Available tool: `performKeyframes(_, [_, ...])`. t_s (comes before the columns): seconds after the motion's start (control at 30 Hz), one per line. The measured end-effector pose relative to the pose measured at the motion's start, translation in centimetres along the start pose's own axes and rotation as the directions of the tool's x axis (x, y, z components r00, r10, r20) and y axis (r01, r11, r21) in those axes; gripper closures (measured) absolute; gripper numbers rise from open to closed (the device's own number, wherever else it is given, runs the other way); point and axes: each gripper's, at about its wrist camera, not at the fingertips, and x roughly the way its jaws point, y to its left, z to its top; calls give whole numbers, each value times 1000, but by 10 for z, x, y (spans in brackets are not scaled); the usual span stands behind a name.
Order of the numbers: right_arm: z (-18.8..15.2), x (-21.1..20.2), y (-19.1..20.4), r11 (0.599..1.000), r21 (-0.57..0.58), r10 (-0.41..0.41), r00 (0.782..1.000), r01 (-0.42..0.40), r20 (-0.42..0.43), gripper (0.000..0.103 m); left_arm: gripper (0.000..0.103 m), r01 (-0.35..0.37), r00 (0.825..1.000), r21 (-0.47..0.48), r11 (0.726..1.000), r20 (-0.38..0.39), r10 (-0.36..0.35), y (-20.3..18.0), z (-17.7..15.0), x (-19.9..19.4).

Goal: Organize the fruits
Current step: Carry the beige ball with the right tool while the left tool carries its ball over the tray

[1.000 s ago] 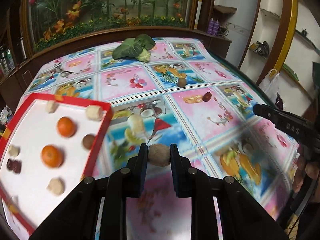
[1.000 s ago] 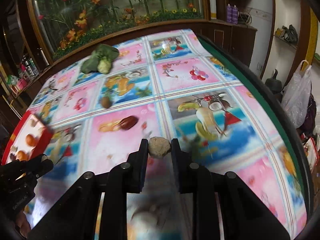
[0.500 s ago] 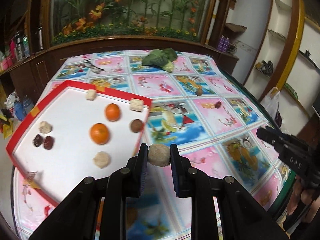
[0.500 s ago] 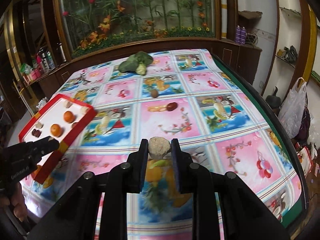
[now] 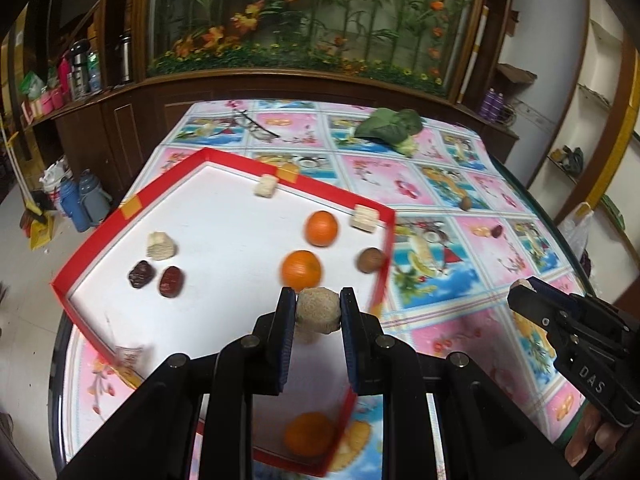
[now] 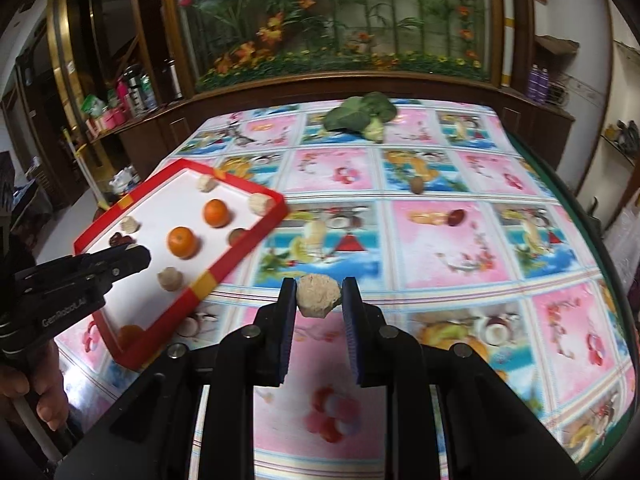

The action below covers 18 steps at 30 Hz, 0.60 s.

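My left gripper [image 5: 318, 312] had its jaws pinched on a pale rough lump [image 5: 319, 314], held between the pads above the near part of the red-rimmed tray [image 5: 224, 158]. My right gripper [image 6: 319, 298] had its jaws clamped on a second pale lump [image 6: 318, 295], held over the patterned surface [image 6: 440, 240], right of the tray. In the tray lay two oranges [image 5: 301, 270], two dark dates [image 5: 172, 282] and a brown nut [image 5: 370, 260].
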Motion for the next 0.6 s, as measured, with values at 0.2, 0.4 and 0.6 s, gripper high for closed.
performKeyframes(0.2, [9, 13, 25, 999, -33, 38, 999, -38, -7, 78, 82, -13, 1000, -48, 999, -3, 13, 24, 5, 6])
performKeyframes(0.4, [20, 26, 48, 995, -71, 65, 998, -66, -17, 78, 82, -30, 999, -79, 996, -16, 29, 43, 11, 16])
performKeyframes(0.6, [30, 43, 72, 989, -108, 95, 995, -99, -38, 78, 82, -38, 999, -104, 994, -23, 35, 55, 18, 23])
